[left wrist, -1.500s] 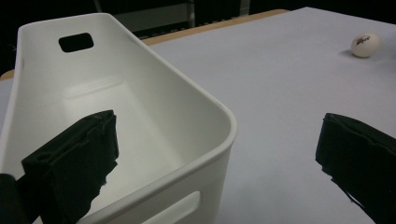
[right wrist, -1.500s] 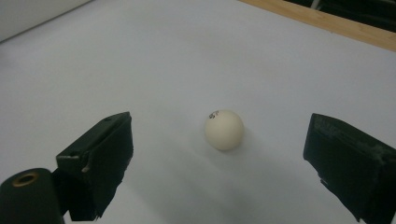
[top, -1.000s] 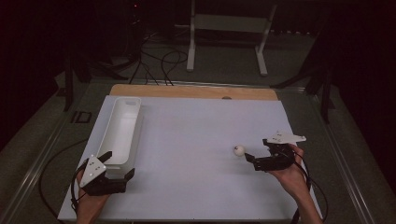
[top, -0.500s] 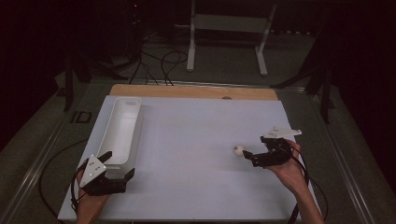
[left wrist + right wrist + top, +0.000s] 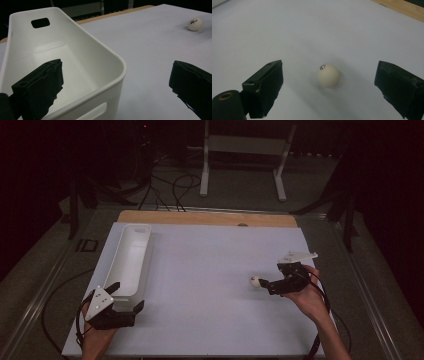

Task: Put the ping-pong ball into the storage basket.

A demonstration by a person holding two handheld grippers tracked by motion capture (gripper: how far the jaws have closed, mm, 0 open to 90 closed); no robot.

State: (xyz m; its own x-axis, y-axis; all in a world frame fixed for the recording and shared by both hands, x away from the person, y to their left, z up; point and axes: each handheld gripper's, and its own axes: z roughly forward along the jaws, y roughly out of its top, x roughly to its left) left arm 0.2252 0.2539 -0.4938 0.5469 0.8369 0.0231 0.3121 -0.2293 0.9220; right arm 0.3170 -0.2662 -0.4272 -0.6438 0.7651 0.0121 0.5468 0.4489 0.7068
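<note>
- White table mat (image 5: 200, 270) covers most of the tabletop; a strip of wooden board (image 5: 200, 217) shows along its 12 o'clock edge.
- White plastic bin (image 5: 129, 260), long and narrow, sits at 9 o'clock on the mat. The left gripper view shows its hollow inside, a handle slot in the far wall and another in the near wall; the high view does not resolve the slots.
- Left gripper (image 5: 124, 297) at 7 o'clock, jaws spread wide, straddling the bin's near corner: one jaw inside the bin, the other outside over the mat. Holding nothing.
- Right gripper (image 5: 265, 284) at 4 o'clock, jaws spread wide; in the right gripper view the ball lies on the mat between them, touching neither.
- Ping-pong ball (image 5: 255, 281), off-white, on the mat at 4 o'clock, just at the right gripper's tips, well apart from the bin.
- Ball carries a small dark-and-red printed mark, seen in both gripper views (image 5: 328, 75), too small to read; in the high view it is a plain white dot.
</note>
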